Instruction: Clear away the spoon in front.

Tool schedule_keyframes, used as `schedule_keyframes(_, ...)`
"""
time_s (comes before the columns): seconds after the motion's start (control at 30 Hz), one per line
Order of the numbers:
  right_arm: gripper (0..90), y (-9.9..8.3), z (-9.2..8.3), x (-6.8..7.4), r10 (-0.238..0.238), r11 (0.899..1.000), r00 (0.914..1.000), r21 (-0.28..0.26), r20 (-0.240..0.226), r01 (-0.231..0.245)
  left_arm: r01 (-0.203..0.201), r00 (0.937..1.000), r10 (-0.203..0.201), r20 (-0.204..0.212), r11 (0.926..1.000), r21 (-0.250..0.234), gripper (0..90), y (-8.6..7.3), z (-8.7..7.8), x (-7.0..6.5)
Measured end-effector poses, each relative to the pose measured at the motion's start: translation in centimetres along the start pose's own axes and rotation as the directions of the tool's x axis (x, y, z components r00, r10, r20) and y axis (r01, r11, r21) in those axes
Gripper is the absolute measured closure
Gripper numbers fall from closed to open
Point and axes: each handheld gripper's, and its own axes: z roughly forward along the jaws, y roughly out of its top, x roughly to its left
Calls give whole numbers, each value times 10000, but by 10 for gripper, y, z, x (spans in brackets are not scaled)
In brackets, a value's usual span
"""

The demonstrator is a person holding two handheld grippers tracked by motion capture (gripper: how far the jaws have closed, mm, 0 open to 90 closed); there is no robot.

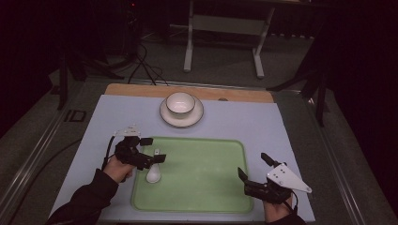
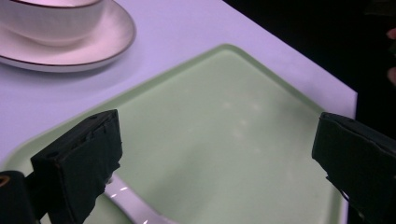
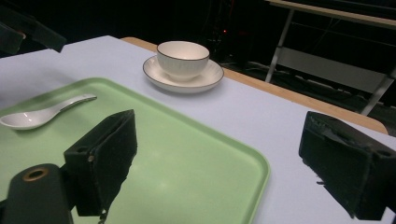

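Below the spread left claw (image 1: 149, 151), the white spoon (image 1: 154, 172) lies free on the green tray (image 1: 206, 187).

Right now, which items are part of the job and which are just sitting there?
In the job:
- white spoon, lying on the tray by the left tongs
- green tray
- left tongs, open above the spoon

Just sitting there:
- bowl on its saucer, beyond the tray
- right tongs, open, holding nothing
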Motion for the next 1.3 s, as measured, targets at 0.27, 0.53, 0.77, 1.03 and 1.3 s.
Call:
schedule_keyframes(0.27,112,0,0,0,27,10000,10000,15,-13,-27,-247,9988,227,-435,9986,-471,21,-12,-17,-6)
schedule_keyframes(0.53,112,0,0,1,22,10000,10000,13,4,-22,-292,9976,233,-654,9954,-917,21,-22,-33,-8)
schedule_keyframes(0.77,112,0,0,1,18,10000,10000,31,-1,-18,-434,9970,364,-686,9936,-1040,21,-31,-40,-10)
schedule_keyframes(1.03,112,0,1,1,74,10000,10000,61,-24,-73,-578,9954,502,-819,9939,-937,21,-46,-43,-11)
schedule_keyframes(1.3,112,-1,0,2,29,10000,10000,51,-30,-29,-399,9944,291,-1016,9936,-1060,21,-56,-43,-7)
